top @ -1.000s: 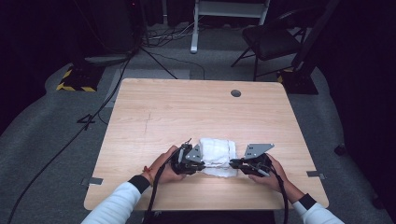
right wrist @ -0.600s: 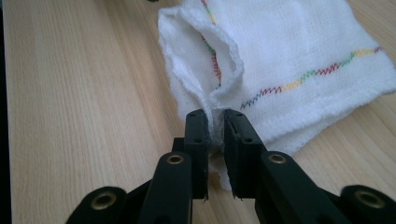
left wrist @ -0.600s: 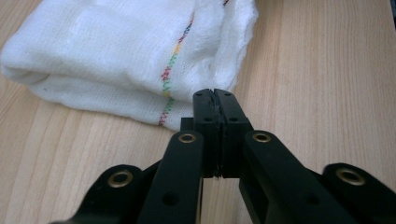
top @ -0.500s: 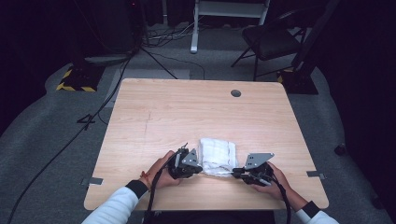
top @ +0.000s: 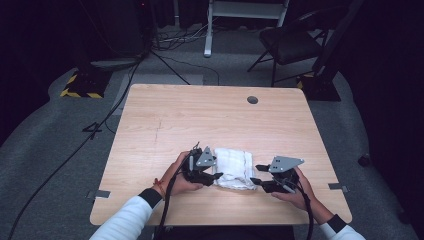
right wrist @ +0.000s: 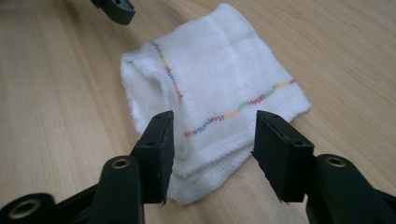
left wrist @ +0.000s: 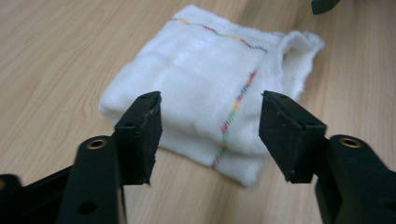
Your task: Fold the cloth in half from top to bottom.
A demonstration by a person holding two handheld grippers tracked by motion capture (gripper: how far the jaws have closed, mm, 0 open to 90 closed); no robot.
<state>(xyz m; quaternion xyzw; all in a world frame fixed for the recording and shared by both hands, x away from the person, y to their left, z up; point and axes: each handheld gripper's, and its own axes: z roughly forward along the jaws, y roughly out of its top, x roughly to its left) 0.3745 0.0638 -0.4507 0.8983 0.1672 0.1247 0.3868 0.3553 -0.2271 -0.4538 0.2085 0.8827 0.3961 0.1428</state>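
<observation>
Both jaws have just been opening, nothing gripped; the cloth between them looks soft, light, so we pinch a folded edge

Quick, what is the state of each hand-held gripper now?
Left hand-held gripper: open, jaws just opened, holding nothing; the folded white towel lies beyond them.
Right hand-held gripper: open, jaws just opened, holding nothing.

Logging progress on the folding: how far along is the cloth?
Done: the white cloth lies folded in a small layered square on the table. In hand: nothing; the left gripper and right gripper have just opened and flank the cloth without pressing it. Left: perhaps only drawing the grippers away, or one more fold.
</observation>
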